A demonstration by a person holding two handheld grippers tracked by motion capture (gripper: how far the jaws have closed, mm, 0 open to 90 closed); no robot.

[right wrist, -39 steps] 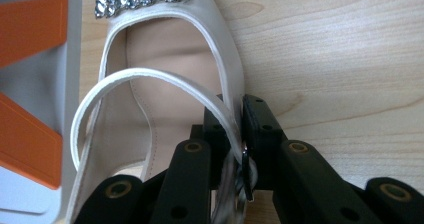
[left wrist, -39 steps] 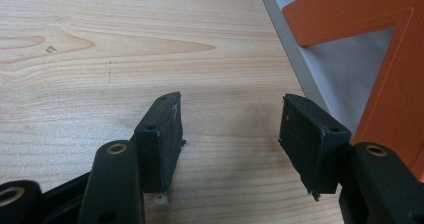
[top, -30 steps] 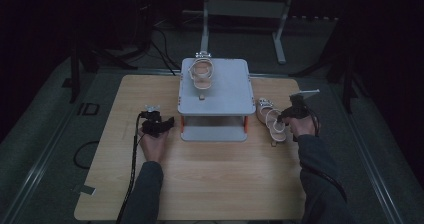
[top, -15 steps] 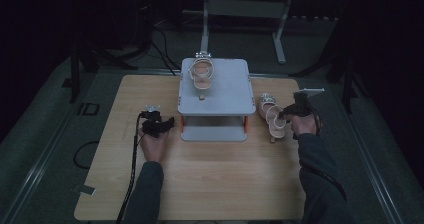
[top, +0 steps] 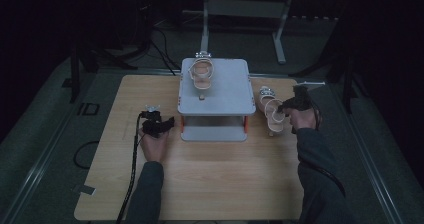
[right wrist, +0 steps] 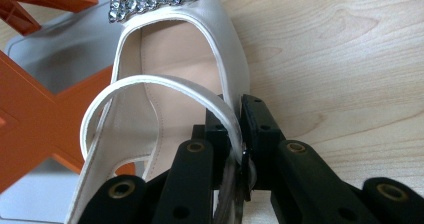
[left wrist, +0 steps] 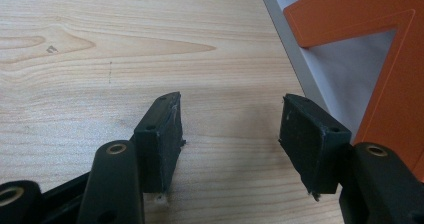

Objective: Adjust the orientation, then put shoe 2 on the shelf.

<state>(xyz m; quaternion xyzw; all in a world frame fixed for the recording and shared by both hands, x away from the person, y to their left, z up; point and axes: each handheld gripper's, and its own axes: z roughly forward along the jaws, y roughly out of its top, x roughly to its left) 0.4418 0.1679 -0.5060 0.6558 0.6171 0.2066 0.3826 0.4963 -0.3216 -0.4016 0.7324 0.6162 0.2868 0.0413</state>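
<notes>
A white high-heeled sandal (top: 201, 74) with a rhinestone buckle rests on the top of a grey two-tier rack (top: 225, 91). Its partner (top: 272, 115) is just right of the rack, over the wooden table. My right gripper (top: 286, 106) is shut on that sandal's side at the ankle strap. In the right gripper view the jaws (right wrist: 235, 114) pinch the thin white strap, and the sandal (right wrist: 175, 64) points away toward the rack. My left gripper (top: 167, 124) sits left of the rack's lower shelf, open, with bare wood between its jaws (left wrist: 230, 129).
The rack stands on orange legs (left wrist: 395, 59) near the table's middle. The wooden tabletop (top: 210, 184) stretches toward the person. Metal stands (top: 245, 14) and cables lie on the dark floor behind the table.
My right hand has lifted slightly, carrying the gripped sandal with it. The left gripper has stayed where it was.
</notes>
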